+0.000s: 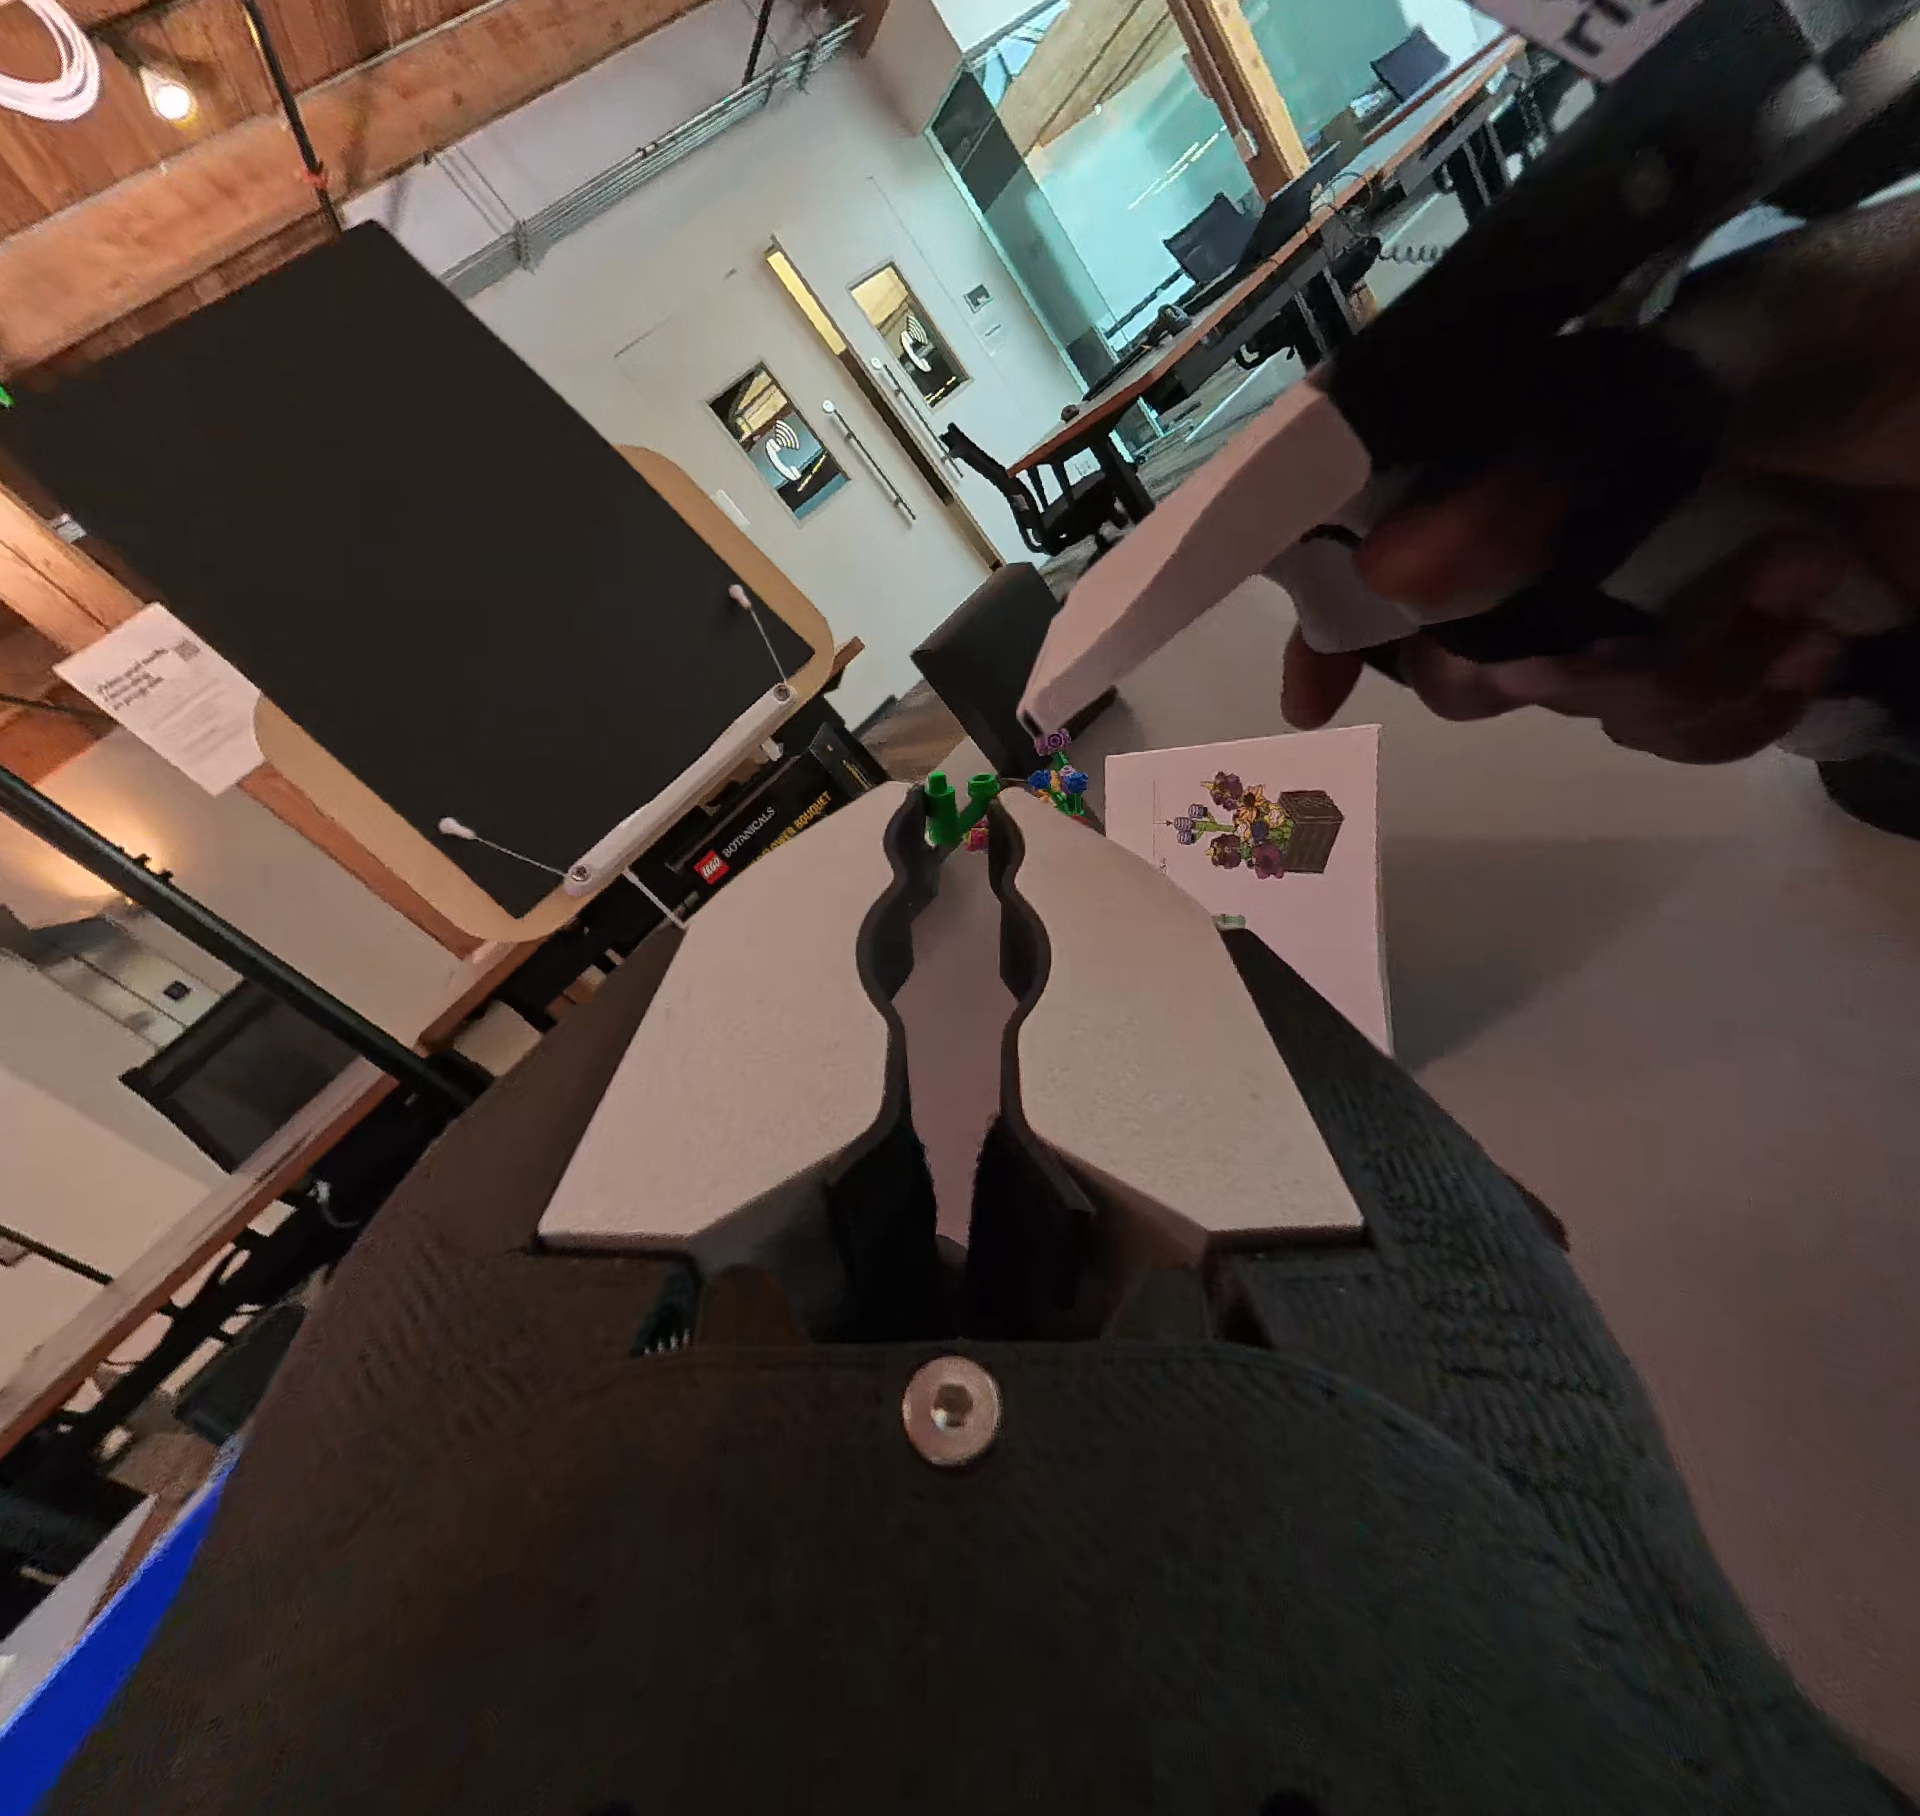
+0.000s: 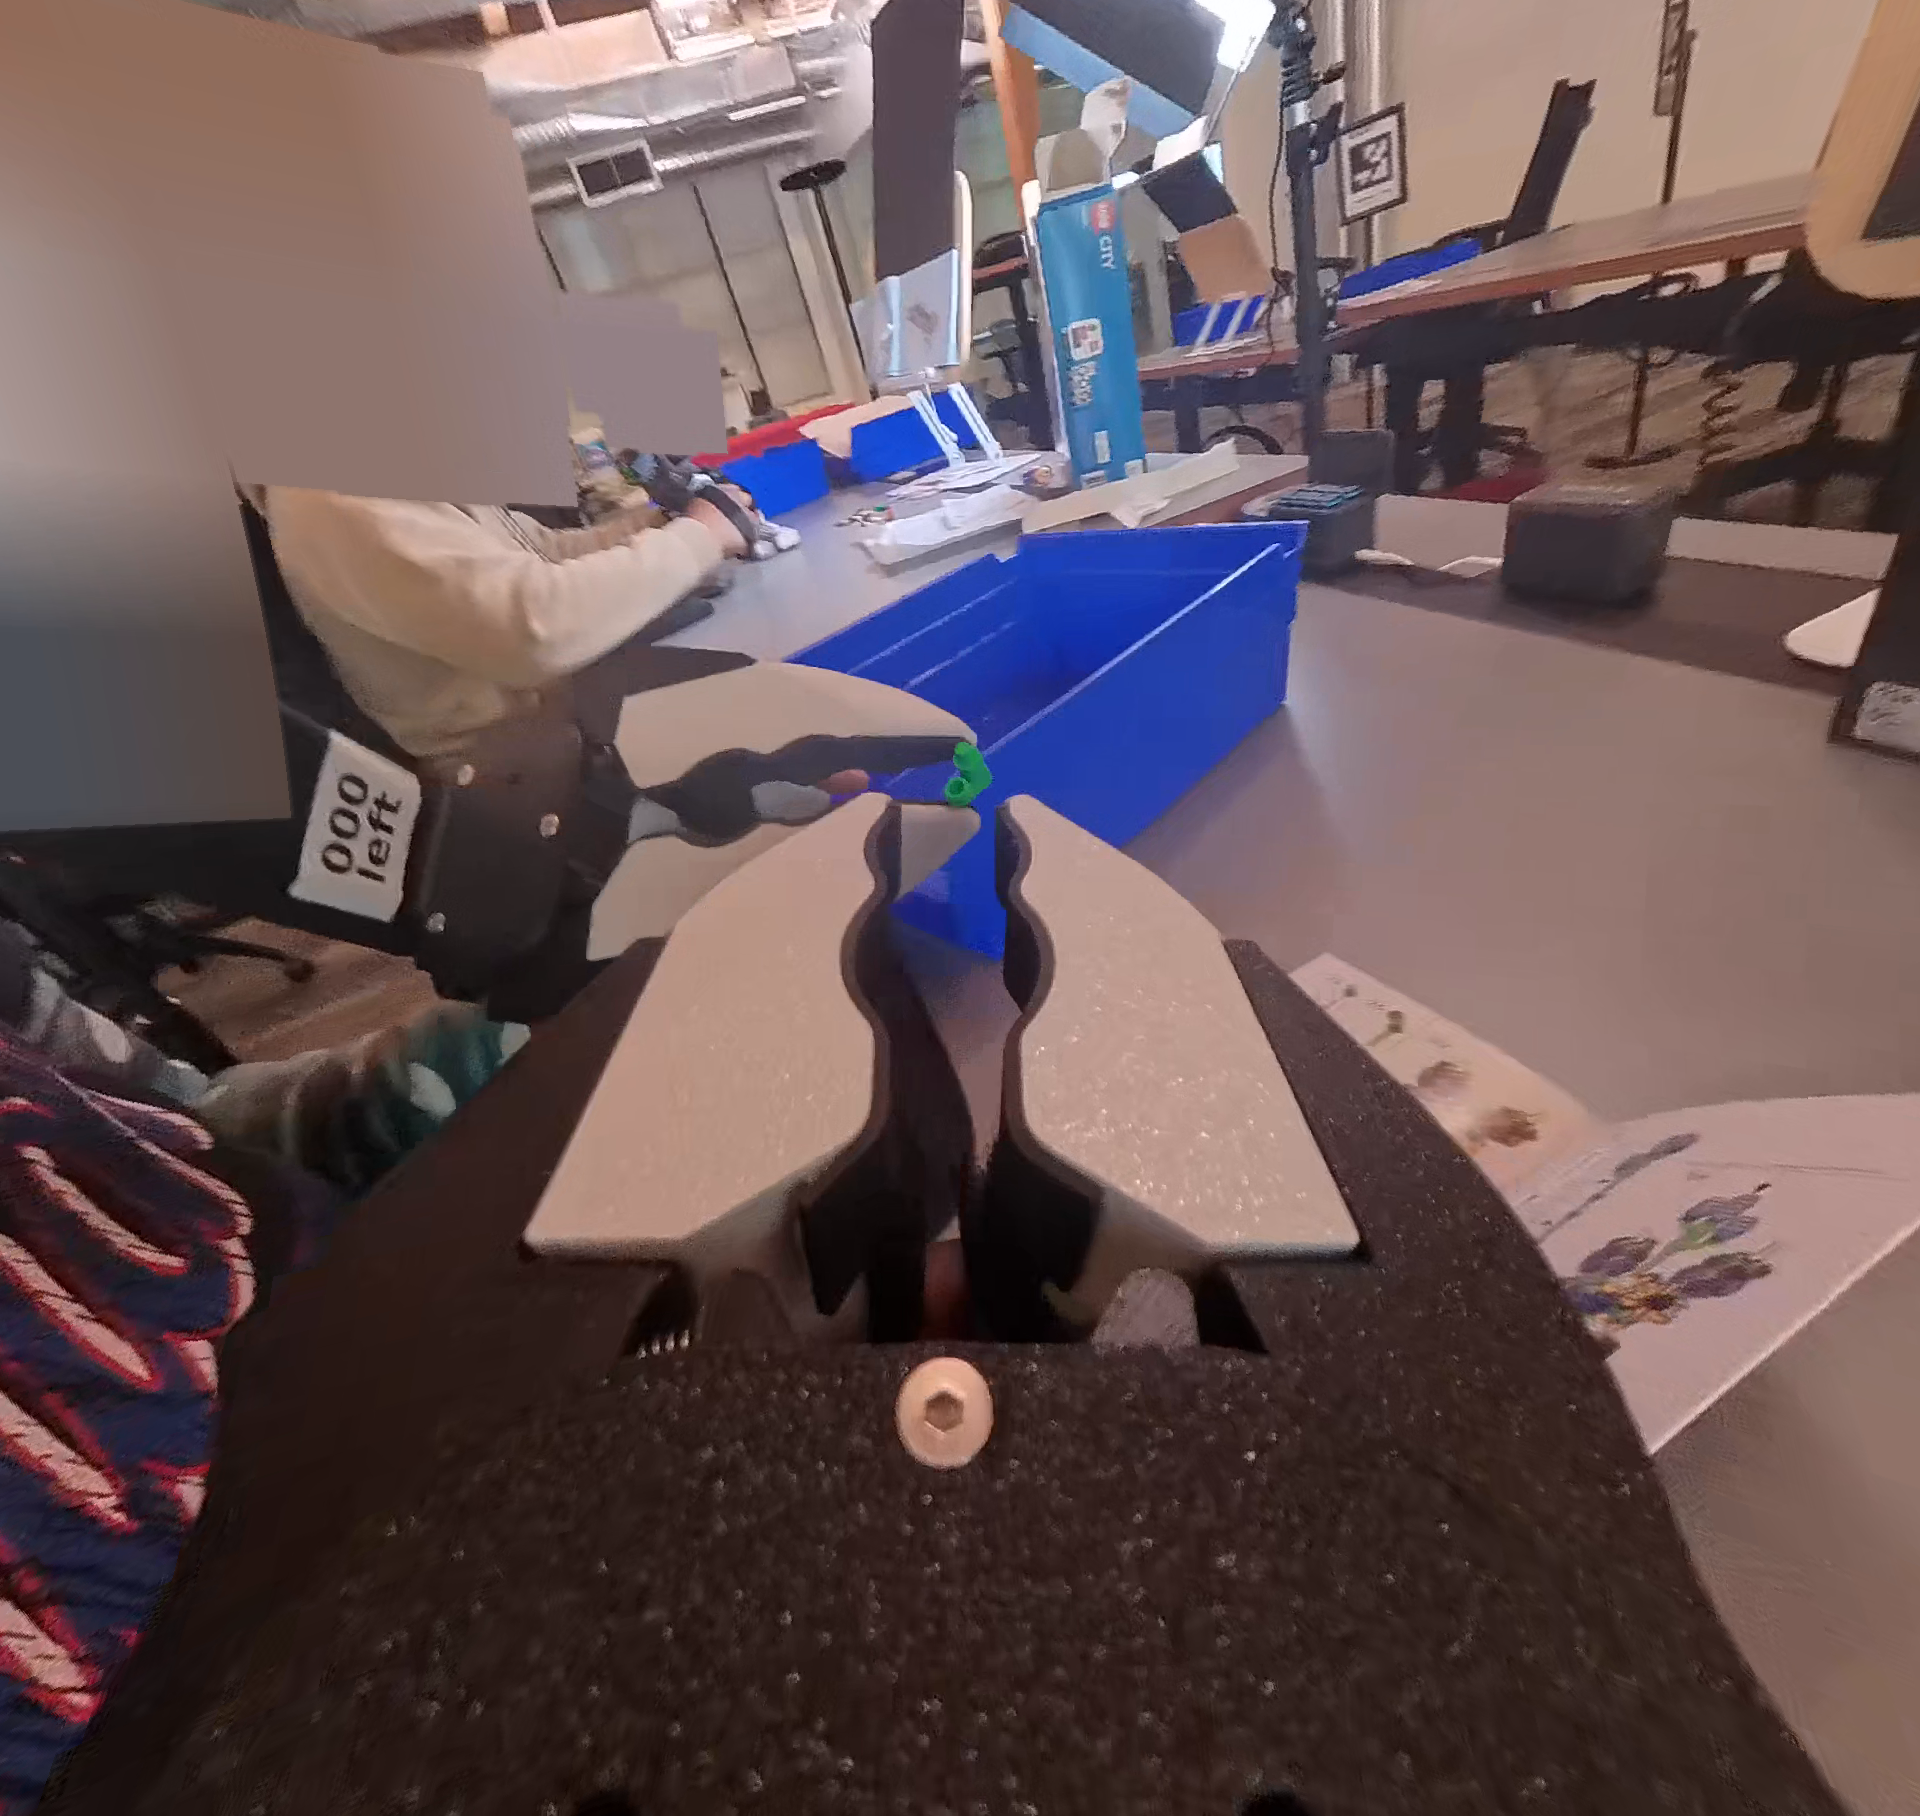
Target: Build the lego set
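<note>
The left gripper clamps the green stem, its forked end just beyond the empty, slightly parted right gripper.

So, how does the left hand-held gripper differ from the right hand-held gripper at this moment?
The left hand-held gripper is shut on a small branched green plastic Lego stem piece; the right hand-held gripper is slightly open and holds nothing. The left one's tips pinch the piece, while the right one's tips have a clear gap. Both share pale grey fingers with wavy black inner edges on black bodies.
</note>
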Tool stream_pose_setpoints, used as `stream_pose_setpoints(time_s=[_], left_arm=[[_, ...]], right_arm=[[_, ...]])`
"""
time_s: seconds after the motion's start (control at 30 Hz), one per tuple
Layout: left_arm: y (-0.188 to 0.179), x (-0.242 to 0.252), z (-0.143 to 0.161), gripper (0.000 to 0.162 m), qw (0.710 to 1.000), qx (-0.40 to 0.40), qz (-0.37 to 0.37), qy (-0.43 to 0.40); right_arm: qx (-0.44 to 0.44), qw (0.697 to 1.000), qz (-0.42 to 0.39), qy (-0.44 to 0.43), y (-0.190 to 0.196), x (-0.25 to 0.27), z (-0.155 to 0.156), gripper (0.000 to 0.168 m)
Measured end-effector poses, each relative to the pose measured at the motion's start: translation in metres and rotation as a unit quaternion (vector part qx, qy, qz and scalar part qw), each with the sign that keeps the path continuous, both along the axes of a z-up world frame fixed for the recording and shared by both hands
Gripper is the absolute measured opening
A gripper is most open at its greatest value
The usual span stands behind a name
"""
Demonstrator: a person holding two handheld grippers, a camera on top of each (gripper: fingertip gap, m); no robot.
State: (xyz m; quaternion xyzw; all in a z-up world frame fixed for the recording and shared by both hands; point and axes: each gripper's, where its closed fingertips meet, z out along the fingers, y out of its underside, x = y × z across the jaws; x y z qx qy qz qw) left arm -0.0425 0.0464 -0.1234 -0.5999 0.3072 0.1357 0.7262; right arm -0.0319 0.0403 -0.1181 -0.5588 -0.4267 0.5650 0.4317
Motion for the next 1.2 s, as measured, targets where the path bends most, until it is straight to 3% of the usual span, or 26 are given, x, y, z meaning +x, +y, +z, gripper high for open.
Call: stream_pose_setpoints(time_s=[0.2,0.37,0.47,0.57,0.73,0.9,1.2], left_arm=[[-0.005,0.014,-0.006,0.012,0.997,0.019,-0.005,0.079],[-0.007,0.022,-0.009,0.011,0.992,0.035,-0.006,0.118],[-0.009,0.028,-0.015,0.016,0.995,0.010,-0.042,0.093],[-0.014,0.033,-0.026,0.021,0.989,-0.083,-0.125,0.019],[-0.024,0.037,-0.029,0.010,0.937,-0.212,-0.244,-0.131],[-0.026,0.046,-0.048,0.010,0.921,-0.270,-0.265,-0.096],[-0.027,0.050,-0.058,0.004,0.917,-0.282,-0.275,-0.064]], right_arm=[[-0.027,0.999,0.019,-0.018,-0.003,-0.001,-0.011,0.016],[-0.040,0.998,0.039,-0.020,-0.006,0.000,-0.015,0.005],[-0.022,0.998,0.051,-0.036,-0.007,0.005,-0.020,0.005],[0.027,0.995,0.076,-0.058,-0.011,0.014,-0.025,0.005],[0.129,0.977,0.118,-0.123,-0.020,0.025,-0.042,0.005],[0.139,0.972,0.137,-0.130,-0.022,0.028,-0.045,0.005],[0.147,0.961,0.171,-0.163,-0.028,0.030,-0.057,0.005]])
